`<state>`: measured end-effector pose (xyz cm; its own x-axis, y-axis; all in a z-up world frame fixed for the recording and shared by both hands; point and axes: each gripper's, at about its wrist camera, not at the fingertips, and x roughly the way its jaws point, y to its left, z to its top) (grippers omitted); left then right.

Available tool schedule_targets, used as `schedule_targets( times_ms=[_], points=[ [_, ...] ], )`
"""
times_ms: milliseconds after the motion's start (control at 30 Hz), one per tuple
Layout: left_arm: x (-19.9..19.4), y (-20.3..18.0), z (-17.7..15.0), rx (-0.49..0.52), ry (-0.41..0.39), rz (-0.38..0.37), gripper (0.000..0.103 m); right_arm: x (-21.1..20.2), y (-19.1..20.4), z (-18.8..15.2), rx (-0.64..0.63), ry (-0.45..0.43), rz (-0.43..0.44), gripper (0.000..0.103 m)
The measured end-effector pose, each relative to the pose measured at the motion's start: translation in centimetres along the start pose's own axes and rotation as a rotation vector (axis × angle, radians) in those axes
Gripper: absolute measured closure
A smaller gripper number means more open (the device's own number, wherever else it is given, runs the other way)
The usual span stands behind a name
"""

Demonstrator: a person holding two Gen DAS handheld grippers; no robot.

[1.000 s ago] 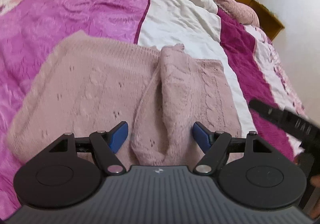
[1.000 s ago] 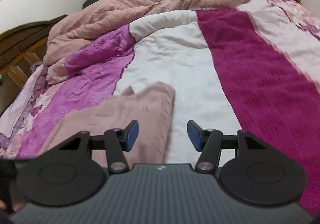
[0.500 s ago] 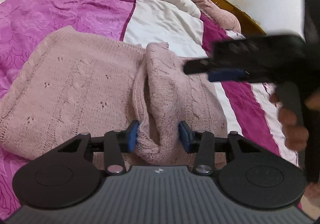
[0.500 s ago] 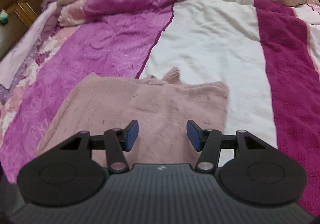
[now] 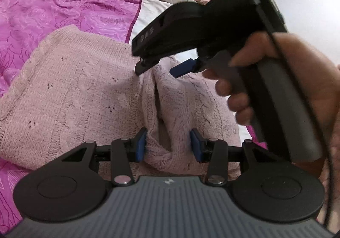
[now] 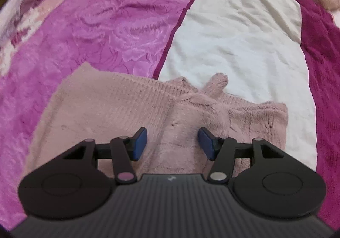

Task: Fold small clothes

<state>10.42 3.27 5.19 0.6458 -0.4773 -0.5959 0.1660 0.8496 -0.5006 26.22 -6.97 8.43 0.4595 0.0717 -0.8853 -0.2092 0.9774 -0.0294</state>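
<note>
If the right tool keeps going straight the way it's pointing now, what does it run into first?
Most likely the pink knitted sweater. The right tool is open with the bunched fold of the knit directly between and ahead of its fingers, and nothing else in that line. How far it hovers above the fabric is unclear.

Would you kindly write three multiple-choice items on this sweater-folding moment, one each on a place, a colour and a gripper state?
1. Where does the knit sweater lie?
A. On the quilted bedspread
B. On a wooden floor
C. In a basket

2. What colour are the gripper finger pads?
A. Red
B. Blue
C. Yellow

3. What is the left gripper doing?
A. Hanging open above bare bedspread
B. Shut on a sock
C. Pinching a raised fold of the sweater

Answers:
1 A, the sweater spreads across the magenta and white panels.
2 B, both grippers show blue pads.
3 C, knit bunches between its pads, while the right gripper hovers open.
</note>
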Motion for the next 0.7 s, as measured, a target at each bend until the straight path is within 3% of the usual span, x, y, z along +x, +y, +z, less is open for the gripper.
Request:
schedule_targets(
  times_ms=[67, 100, 133, 167, 233, 333, 567, 700],
  points=[
    [0.0, 0.2, 0.0, -0.010, -0.001, 0.000, 0.055, 0.4, 0.4, -0.2, -0.050, -0.009, -0.024, 0.064],
    [0.0, 0.2, 0.0, -0.013, -0.001, 0.001, 0.055, 0.5, 0.4, -0.3, -0.066, -0.015, -0.046, 0.079],
    [0.0, 0.1, 0.0, -0.009, -0.003, 0.000, 0.056, 0.5, 0.2, -0.4, -0.064, -0.022, -0.042, 0.082],
    [0.0, 0.0, 0.0, 0.001, -0.006, 0.002, 0.064, 0.4, -0.3, -0.4, -0.055, -0.028, -0.024, 0.084],
    [-0.1, -0.3, 0.0, 0.015, -0.010, -0.003, 0.073, 0.0, -1.0, -0.5, -0.030, -0.044, 0.002, 0.086],
    [-0.7, -0.8, 0.3, 0.037, -0.030, -0.001, 0.079, -1.5, -2.0, -0.7, 0.008, -0.118, 0.047, 0.087],
    [-4.6, -1.4, 2.0, 0.094, -0.125, 0.014, 0.081, -7.1, -3.1, -0.3, 0.057, -0.287, 0.193, 0.088],
    [-7.8, -0.6, 3.2, 0.091, -0.181, 0.044, 0.081, -9.2, -1.9, 0.9, 0.058, -0.331, 0.268, 0.088]
  ],
)
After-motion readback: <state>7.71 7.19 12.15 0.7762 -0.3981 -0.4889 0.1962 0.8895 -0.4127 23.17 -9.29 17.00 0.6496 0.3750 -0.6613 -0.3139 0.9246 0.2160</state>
